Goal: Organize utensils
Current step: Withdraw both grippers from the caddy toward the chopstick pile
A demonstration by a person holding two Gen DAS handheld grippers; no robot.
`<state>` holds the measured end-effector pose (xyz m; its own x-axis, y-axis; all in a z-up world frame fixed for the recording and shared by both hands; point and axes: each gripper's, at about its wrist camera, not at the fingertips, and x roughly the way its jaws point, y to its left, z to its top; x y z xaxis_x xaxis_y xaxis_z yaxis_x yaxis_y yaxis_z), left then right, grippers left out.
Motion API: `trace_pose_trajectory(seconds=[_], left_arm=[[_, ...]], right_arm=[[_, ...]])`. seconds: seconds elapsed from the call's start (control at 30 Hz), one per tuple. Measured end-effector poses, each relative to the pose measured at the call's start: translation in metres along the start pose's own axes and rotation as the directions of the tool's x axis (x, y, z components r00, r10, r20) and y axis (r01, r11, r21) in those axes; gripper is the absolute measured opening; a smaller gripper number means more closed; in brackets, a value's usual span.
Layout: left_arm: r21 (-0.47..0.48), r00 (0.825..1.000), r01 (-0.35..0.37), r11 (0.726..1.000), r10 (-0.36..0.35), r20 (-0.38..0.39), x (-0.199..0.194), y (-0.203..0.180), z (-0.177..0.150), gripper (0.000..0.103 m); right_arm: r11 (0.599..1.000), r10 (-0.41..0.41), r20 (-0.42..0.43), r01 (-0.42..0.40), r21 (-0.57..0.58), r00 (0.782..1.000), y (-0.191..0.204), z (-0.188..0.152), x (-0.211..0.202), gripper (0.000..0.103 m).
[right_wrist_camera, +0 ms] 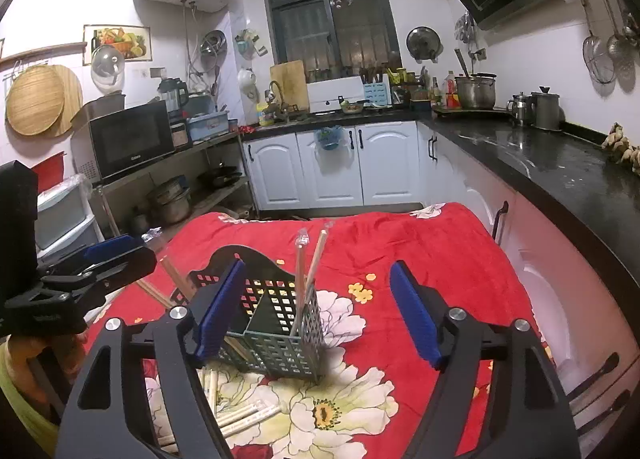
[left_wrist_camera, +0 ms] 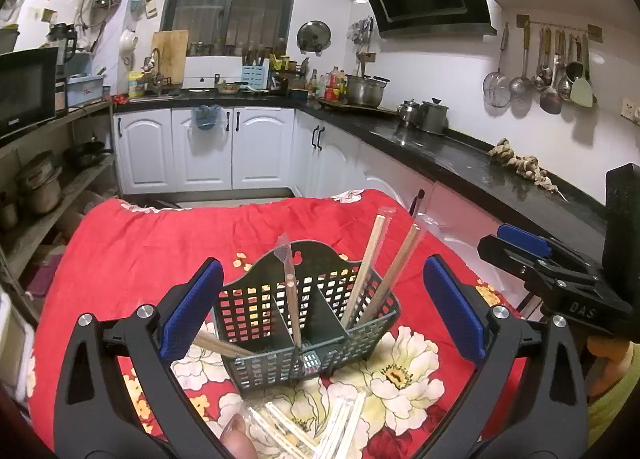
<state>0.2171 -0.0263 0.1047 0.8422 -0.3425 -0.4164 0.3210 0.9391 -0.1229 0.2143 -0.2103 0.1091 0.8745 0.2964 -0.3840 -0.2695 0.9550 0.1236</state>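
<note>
A dark green slotted utensil caddy [left_wrist_camera: 308,315] stands on the red floral cloth [left_wrist_camera: 140,243]; it also shows in the right wrist view [right_wrist_camera: 276,323]. Several wrapped chopstick pairs [left_wrist_camera: 370,263] stand in its compartments. More wrapped chopsticks [left_wrist_camera: 316,431] lie loose on the cloth in front of it. My left gripper [left_wrist_camera: 320,307] is open, its blue pads either side of the caddy. My right gripper [right_wrist_camera: 320,315] is open and empty, just right of the caddy. One chopstick pair [right_wrist_camera: 172,279] leans out at the caddy's left side.
The cloth-covered table sits in a kitchen. A black countertop [left_wrist_camera: 460,155] with pots runs along the right. White cabinets [left_wrist_camera: 200,147] stand behind. A shelf with a microwave [right_wrist_camera: 124,139] is at the left. The right gripper's body [left_wrist_camera: 560,279] shows at the left view's right edge.
</note>
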Motion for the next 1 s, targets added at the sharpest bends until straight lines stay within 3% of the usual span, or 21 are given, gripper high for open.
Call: trace_pose_trajectory(seconds=[1.0], left_arm=[[-0.01,1.0,0.003,1.0,-0.003,-0.018,-0.044,-0.005,-0.039,0.092]], right_arm=[[0.999,0.012,-0.008,-0.013,-0.047,1.0,0.011,-0.007,-0.035,0.077]])
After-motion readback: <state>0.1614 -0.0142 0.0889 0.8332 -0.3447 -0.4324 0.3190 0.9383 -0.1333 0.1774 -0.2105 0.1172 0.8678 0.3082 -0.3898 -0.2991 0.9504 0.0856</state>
